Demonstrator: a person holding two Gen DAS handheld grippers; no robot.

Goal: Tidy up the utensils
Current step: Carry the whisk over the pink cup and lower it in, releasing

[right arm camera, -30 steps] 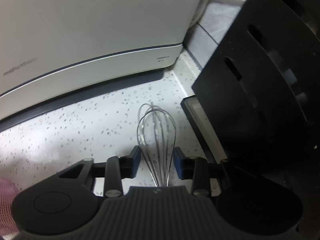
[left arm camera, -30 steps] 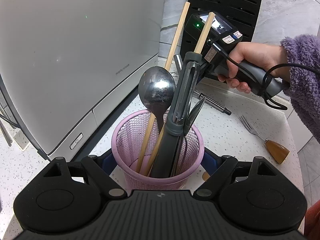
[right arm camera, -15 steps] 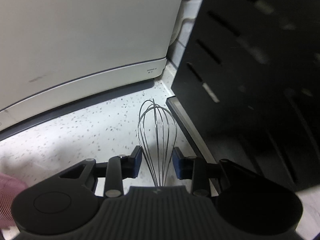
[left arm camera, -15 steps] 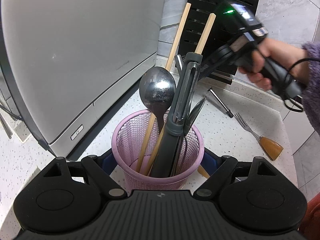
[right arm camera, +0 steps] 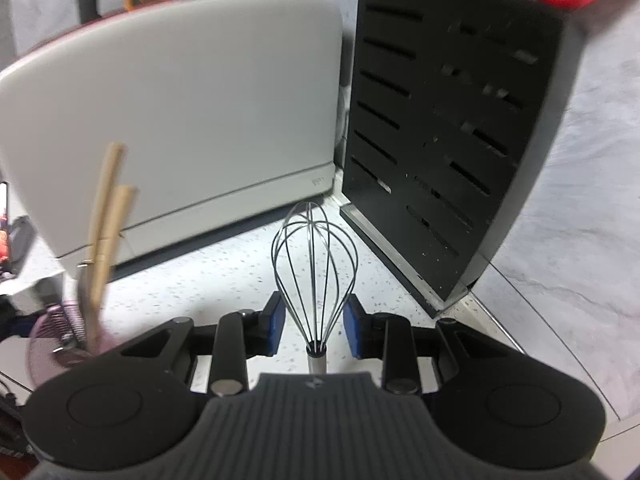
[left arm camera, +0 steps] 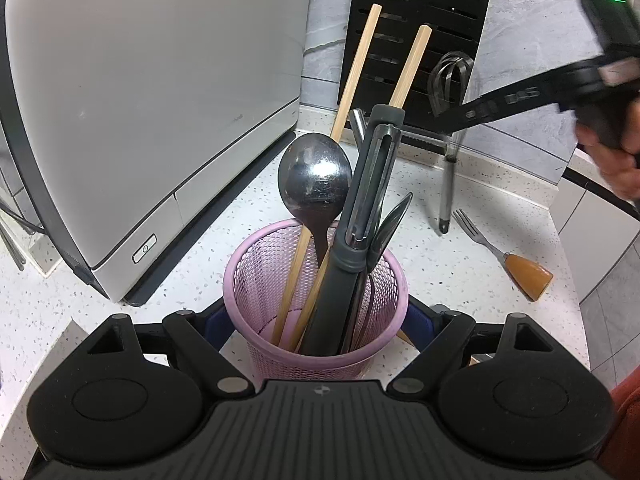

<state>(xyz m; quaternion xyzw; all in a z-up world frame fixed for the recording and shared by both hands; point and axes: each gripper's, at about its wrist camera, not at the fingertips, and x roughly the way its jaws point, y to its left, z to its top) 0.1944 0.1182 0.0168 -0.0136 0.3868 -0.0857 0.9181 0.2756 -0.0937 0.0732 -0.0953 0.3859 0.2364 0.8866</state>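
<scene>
left wrist view: left gripper (left arm camera: 316, 318) has its jaws clamped around the pink mesh cup (left arm camera: 316, 344), pads on both sides of the wall, steadying it on the speckled counter (left arm camera: 432, 256). cup already holds two wooden chopsticks (left arm camera: 356, 68), a metal spoon (left arm camera: 314, 180), a grey peeler (left arm camera: 368, 200) and something dark behind it, can't tell what. still loose on the counter: a fork (left arm camera: 504, 256) with a wooden handle, right of the cup. further back the right gripper carries the whisk (left arm camera: 448, 120) in the air, wires up in front of the black knife block (left arm camera: 416, 32), handle hanging down.

right wrist view: right gripper (right arm camera: 314, 330) grips the whisk (right arm camera: 314, 248) low on the handle; wire head sticks forward between the blue pads, which sit clear of the wires, so the clamp itself is below the frame edge. cup (right arm camera: 60, 332) is at far left, blurred. white appliance (right arm camera: 180, 120) behind.

step: whisk picked, in transit to the cup. next move needs a swing left over the rim, handle pointed down into the gap beside the peeler, then release. risk: handle snagging the chopsticks. fork comes after.
</scene>
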